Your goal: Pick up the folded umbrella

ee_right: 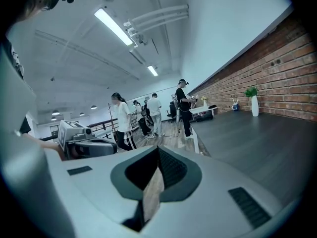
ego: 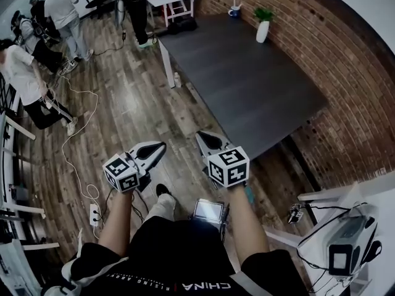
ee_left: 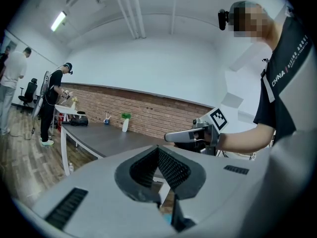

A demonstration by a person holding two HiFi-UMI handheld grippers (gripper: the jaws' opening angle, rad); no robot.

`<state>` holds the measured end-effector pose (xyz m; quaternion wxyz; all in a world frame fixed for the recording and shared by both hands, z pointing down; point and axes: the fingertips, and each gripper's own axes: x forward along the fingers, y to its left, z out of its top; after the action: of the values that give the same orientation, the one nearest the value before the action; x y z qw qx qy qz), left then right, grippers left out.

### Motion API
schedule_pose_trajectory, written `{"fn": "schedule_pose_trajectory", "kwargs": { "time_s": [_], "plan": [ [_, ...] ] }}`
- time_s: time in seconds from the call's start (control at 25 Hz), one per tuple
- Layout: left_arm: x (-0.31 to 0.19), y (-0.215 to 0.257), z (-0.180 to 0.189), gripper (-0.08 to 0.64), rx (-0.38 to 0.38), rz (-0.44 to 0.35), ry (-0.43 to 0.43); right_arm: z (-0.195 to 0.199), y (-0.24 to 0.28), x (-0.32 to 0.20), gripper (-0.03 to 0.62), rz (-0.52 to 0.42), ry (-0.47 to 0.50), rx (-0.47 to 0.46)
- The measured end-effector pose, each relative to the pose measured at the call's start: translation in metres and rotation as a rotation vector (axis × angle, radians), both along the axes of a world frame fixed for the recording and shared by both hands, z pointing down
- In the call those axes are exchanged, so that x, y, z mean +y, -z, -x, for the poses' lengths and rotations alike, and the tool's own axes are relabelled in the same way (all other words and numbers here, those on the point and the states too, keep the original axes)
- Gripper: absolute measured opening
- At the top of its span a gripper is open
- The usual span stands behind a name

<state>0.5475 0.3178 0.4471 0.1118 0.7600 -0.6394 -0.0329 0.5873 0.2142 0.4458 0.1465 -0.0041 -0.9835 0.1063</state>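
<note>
The folded umbrella cannot be made out in any of the three views, so its position and appearance cannot be stated. The nearest candidate is a dark object (ego: 182, 24) at the far end of the worktop (ego: 247, 79). It is too small and too dim to identify, and whether it rests on the worktop or on the floor beyond cannot be told.

Hidden or cut off:
- The near corner of the worktop is partly covered by the right gripper (ego: 200, 136) in the head view.
- The operator's torso fills the lower edge of the head view and hides the floor (ego: 123, 103) beneath it.
- A grey machine (ego: 352, 245) at the lower right is cut by the frame edge.
- The people (ego: 24, 73) at the upper left are small and partly out of frame.

Gripper state:
- The left gripper (ego: 162, 147) is held level over the floor, short of the worktop. Its fingers (ee_left: 173, 170) are clenched tip to tip with nothing between them.
- The right gripper is just beside it and tilted slightly down. Its fingers (ee_right: 171, 167) are likewise clenched and empty, and only a strip of floor shows through the notch behind the tips.
- Each gripper appears in the other's view, and the two are apart.

Visible on the dark worktop, at its far end near the brick wall (ego: 345, 103):
- A white vase with a green plant (ego: 263, 31), upright.
- A mug (ego: 234, 11), further back.
</note>
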Motion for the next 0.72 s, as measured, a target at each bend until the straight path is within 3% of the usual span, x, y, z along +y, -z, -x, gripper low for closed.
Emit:
{"fn": "schedule_pose_trajectory", "kwargs": {
  "time_s": [0.28, 0.72],
  "plan": [
    [-0.020, -0.011, 0.058, 0.003, 0.029, -0.007, 0.003, 0.054, -0.009, -0.021, 0.006, -0.005, -0.011, 0.023],
    [-0.054, -0.007, 0.204, 0.003, 0.052, -0.019, -0.034, 0.192, -0.001, -0.057, 0.006, -0.006, -0.073, 0.036]
  ]
}}
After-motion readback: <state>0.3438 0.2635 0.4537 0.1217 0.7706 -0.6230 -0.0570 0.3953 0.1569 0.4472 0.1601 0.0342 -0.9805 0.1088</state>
